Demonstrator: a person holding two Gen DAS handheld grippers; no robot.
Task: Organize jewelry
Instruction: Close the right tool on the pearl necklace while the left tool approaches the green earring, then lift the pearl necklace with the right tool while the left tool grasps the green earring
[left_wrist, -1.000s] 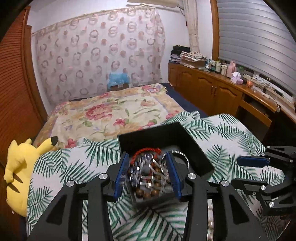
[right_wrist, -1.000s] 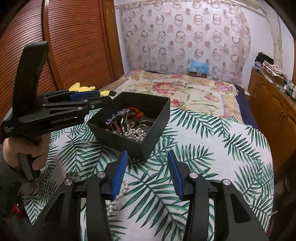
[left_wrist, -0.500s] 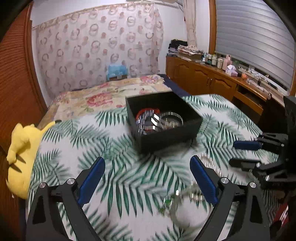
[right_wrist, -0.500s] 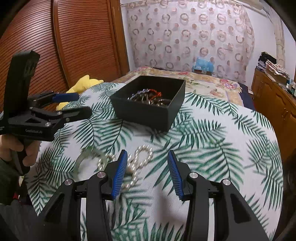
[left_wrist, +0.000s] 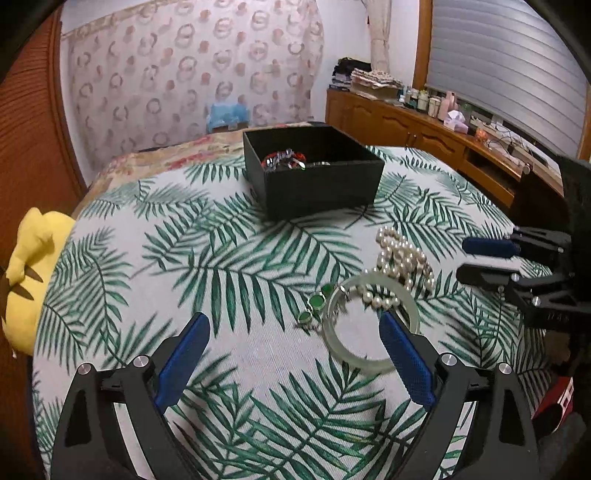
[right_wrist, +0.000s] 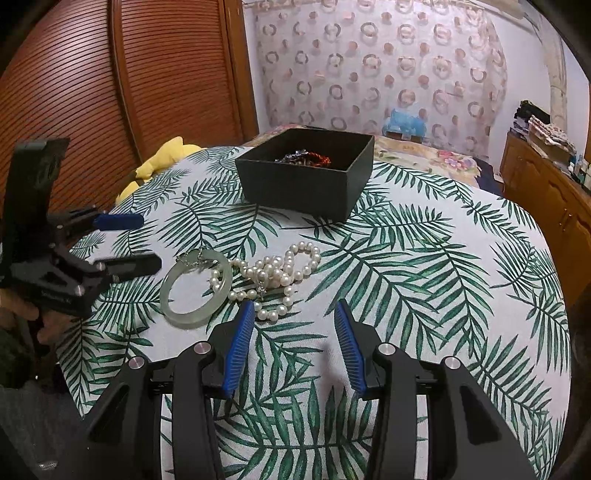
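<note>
A black open box (left_wrist: 314, 173) (right_wrist: 306, 173) with several bracelets inside stands on the leaf-print cloth. A pale green bangle (left_wrist: 369, 325) (right_wrist: 197, 291), a pearl string (left_wrist: 402, 262) (right_wrist: 273, 273) and small green-stone pieces (left_wrist: 314, 306) lie on the cloth nearer than the box. My left gripper (left_wrist: 293, 332) is wide open and empty, just short of the bangle; it also shows in the right wrist view (right_wrist: 125, 243). My right gripper (right_wrist: 295, 314) is open and empty, just short of the pearls; it also shows in the left wrist view (left_wrist: 480, 258).
A yellow plush toy (left_wrist: 26, 273) lies off the table's left edge. A bed with a floral cover (right_wrist: 424, 151) is behind the table. A wooden dresser (left_wrist: 424, 129) with bottles runs along the right wall. Wooden slatted doors (right_wrist: 110, 92) stand at the left.
My left gripper let go of the jewelry in the box, opened wide and pulled back. Both grippers drew back toward the near edge; the bangle and pearls now lie in front of them.
</note>
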